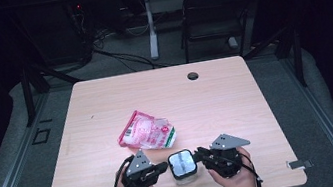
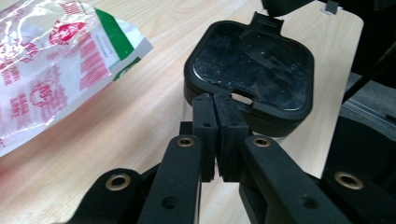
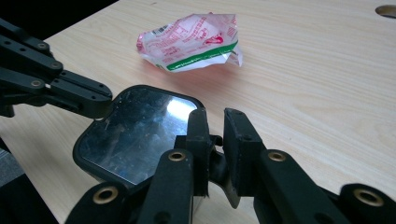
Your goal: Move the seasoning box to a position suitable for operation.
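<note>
Box: a small clear box with a black lid (image 1: 183, 164) stands near my edge of the table (image 1: 236, 97), between my two grippers.
Left gripper (image 1: 163, 167): my jaws are pressed together at the lid's edge, nothing visible between them.
Right gripper (image 1: 197, 157): my jaws are narrow, clamped on the tab at the lid's other edge.
Packet: a pink, white and green packet (image 1: 146, 132) lies crumpled just beyond the box, apart from it.
</note>
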The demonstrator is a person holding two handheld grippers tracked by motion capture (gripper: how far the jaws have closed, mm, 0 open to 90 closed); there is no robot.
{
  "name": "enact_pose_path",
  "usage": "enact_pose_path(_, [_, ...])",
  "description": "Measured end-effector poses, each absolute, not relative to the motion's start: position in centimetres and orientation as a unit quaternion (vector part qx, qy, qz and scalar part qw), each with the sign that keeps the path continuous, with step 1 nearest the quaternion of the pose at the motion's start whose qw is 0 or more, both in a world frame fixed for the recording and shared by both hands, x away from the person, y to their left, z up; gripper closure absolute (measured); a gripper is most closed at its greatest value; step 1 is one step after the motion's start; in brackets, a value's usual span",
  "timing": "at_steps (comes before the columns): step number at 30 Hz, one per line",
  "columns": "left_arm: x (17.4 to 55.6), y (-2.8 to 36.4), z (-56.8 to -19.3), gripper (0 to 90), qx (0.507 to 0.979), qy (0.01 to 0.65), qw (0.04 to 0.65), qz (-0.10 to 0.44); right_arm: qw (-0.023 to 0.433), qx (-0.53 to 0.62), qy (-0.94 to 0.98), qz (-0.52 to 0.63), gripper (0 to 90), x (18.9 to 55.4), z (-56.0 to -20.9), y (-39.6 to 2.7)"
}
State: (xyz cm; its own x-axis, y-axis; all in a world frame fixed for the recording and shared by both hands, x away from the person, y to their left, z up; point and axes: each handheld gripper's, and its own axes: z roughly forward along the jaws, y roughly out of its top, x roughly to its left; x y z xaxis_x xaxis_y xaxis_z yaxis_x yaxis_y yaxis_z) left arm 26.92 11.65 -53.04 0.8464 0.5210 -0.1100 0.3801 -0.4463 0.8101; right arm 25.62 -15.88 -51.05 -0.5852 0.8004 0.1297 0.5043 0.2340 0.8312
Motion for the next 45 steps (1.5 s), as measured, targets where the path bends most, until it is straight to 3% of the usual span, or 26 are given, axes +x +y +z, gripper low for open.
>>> enact_pose_path(11, [26.2, 11.4, -53.0, 90.0, 0.858, 0.245, 0.447, 0.061, 0.141, 0.431, 0.763, 0.461, 85.8, 25.8, -51.4, -16.1])
enact_pose_path(45, [25.7, 11.1, -52.7, 90.0, 0.862, 0.233, 0.446, 0.055, 0.136, 0.436, 0.756, 0.470, 85.9, 25.6, -51.6, -16.3])
